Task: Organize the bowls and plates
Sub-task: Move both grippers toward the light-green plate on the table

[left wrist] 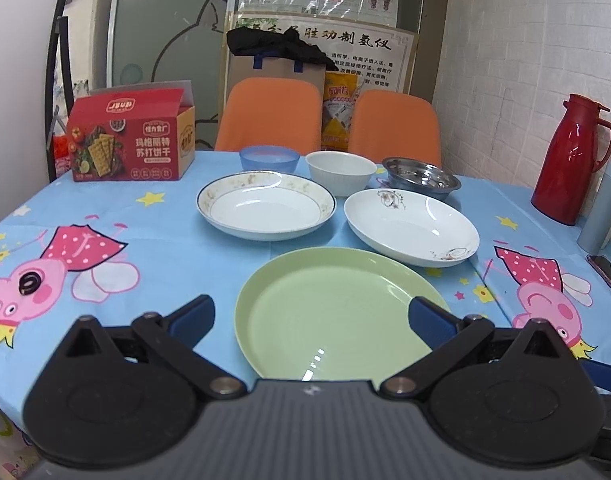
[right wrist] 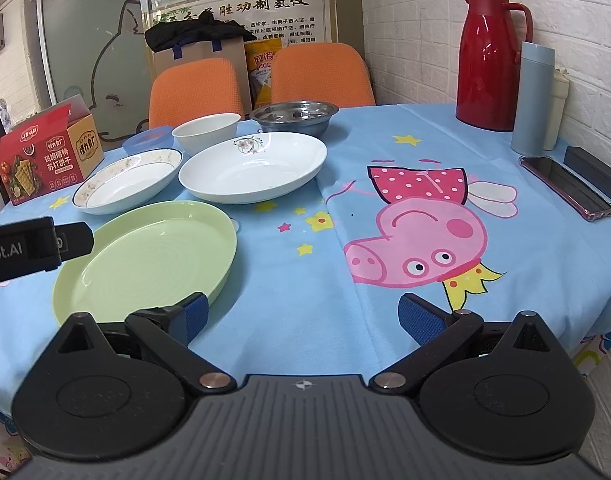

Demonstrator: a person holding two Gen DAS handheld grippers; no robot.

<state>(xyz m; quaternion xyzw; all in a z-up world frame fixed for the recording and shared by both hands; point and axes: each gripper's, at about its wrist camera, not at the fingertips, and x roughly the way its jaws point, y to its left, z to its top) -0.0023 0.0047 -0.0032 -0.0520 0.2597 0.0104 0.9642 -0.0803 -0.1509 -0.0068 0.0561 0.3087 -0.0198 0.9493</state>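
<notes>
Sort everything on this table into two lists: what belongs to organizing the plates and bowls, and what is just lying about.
Belongs to the job:
green plate
gold-rimmed plate
white floral plate
blue bowl
white bowl
steel bowl

Lying about:
cracker box
red thermos jug
blue tumbler
phone
black case

Green plate (left wrist: 329, 312) nearest, two white plates (left wrist: 265, 206) behind, three bowls (left wrist: 340, 172) in back row

The left gripper (left wrist: 311, 322), jaws spread wide, hovers over the green plate (left wrist: 337, 316), gripping nothing.
</notes>
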